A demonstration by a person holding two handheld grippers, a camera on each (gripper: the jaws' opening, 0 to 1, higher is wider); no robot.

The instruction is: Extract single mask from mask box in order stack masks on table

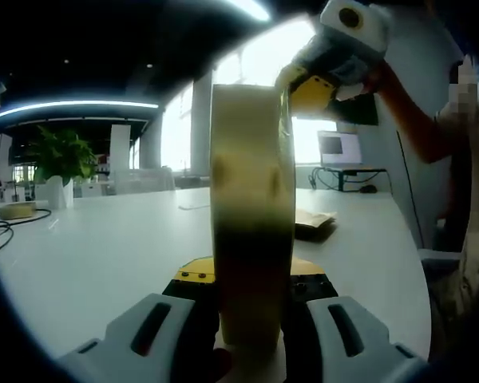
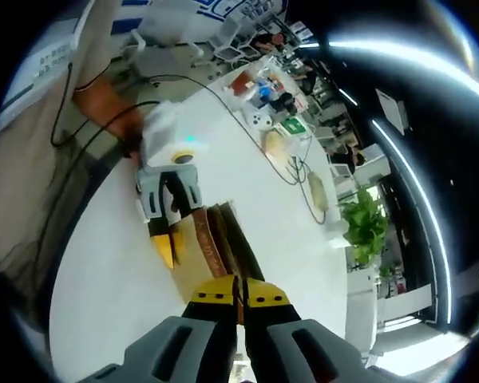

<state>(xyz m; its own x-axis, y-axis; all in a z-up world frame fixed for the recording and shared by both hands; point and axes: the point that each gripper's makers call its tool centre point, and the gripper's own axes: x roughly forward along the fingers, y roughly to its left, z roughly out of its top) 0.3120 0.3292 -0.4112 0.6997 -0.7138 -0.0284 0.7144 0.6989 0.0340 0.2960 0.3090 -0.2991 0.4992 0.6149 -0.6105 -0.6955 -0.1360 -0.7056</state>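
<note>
At centre of the left gripper view, the left gripper [image 1: 251, 319] clamps the mask box [image 1: 251, 231] upright above the white table [image 1: 104, 255]. Risk: a pull off-axis may drag out several masks or twist the box free. The right gripper [image 2: 241, 297], at lower centre of its own view, is closed at the box opening on a thin edge, probably a mask.

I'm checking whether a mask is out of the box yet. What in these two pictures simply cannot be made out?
- Left gripper view: the mask box is backlit; its opening is hidden by its own side.
- Right gripper view: the right gripper is closed at the box's edge; whether a mask is pinched is hidden between them.
- Right gripper view: far table items are too small.
</note>
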